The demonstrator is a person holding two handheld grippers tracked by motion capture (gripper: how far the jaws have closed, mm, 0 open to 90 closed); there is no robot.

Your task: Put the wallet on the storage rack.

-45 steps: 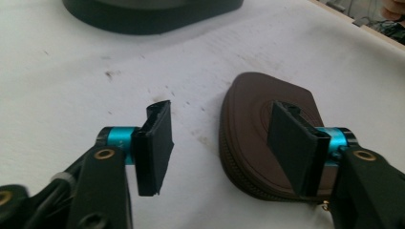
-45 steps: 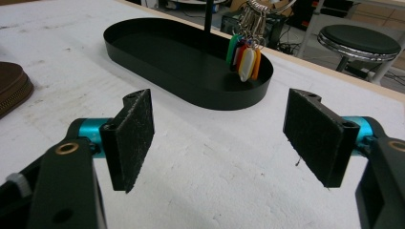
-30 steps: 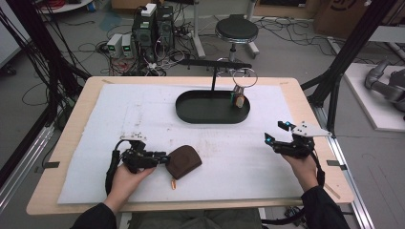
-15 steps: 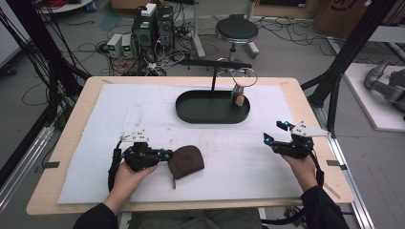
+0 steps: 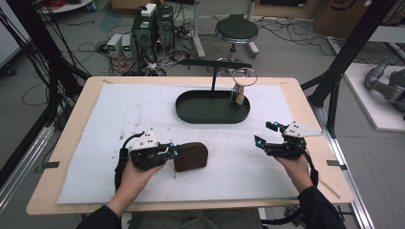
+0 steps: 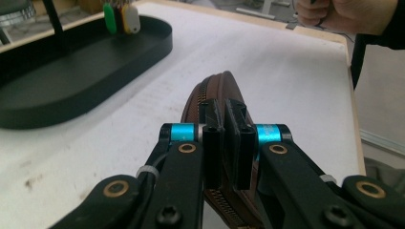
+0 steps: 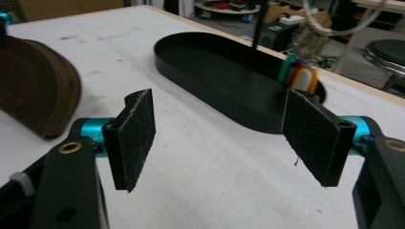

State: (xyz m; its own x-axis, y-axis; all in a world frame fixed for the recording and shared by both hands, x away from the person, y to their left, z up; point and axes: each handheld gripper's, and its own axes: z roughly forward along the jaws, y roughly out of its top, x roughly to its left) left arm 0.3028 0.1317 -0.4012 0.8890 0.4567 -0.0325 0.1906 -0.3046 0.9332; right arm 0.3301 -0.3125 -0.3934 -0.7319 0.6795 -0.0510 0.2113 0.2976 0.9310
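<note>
On the near left part of the white-covered table, the left claw is clamped on the zippered edge of a brown leather pouch, its jaws having just been closing until the pads pinch the rim. In the left gripper view the pouch stands on edge between the pads, gripped only along a thin strip beside the zipper teeth. That narrow bite is the main risk: if the hand lifts or swings quickly, the pouch could pivot on the pads and hang crooked, or slide out and drop back onto the table. Pressing on the zipper rather than the flat leather may also let the grip creep. The right claw hovers well apart on the right with its jaws wide and nothing between them; in its own view the pads are clearly spread. Any pass toward the black oval tray has to avoid the upright stand with its hanging key tags, which a swinging pouch could knock.
</note>
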